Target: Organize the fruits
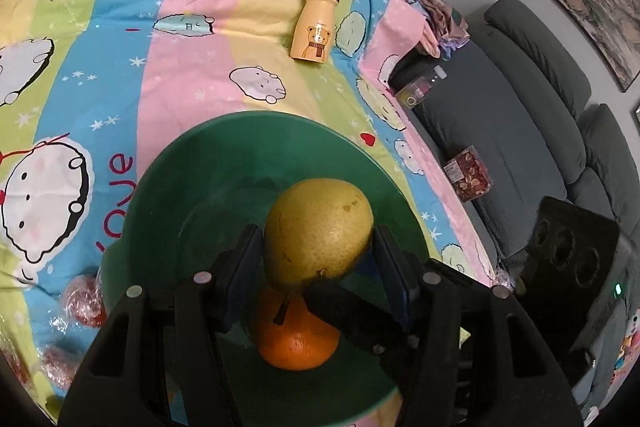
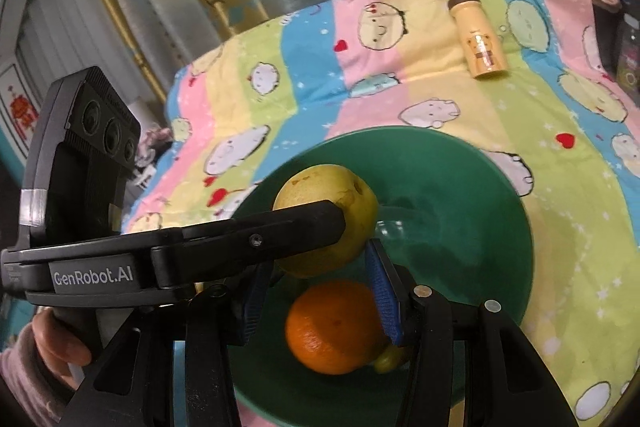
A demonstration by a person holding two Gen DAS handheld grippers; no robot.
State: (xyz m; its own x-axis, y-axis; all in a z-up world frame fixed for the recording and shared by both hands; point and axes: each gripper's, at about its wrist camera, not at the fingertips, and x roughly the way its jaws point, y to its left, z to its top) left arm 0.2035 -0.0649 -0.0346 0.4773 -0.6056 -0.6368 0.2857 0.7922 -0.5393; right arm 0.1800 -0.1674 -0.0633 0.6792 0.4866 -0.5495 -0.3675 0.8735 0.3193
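Note:
A green bowl (image 1: 192, 195) sits on a colourful cartoon bedsheet; it also shows in the right wrist view (image 2: 480, 211). My left gripper (image 1: 318, 247) is shut on a yellow-green pear (image 1: 320, 227) and holds it above the bowl, over an orange (image 1: 298, 343). In the right wrist view the pear (image 2: 360, 199) sits between the left gripper's fingers (image 2: 280, 227), which cross in from the left. My right gripper (image 2: 316, 291) is open above the orange (image 2: 332, 327), which lies in the bowl. A small yellow-green fruit (image 2: 390, 359) peeks out beside the orange.
A yellow bear-print bottle (image 1: 314, 27) lies on the sheet beyond the bowl, also in the right wrist view (image 2: 482, 39). Wrapped red fruits (image 1: 86, 301) lie left of the bowl. A grey sofa (image 1: 520, 131) with snack packs stands to the right. Curtains hang behind.

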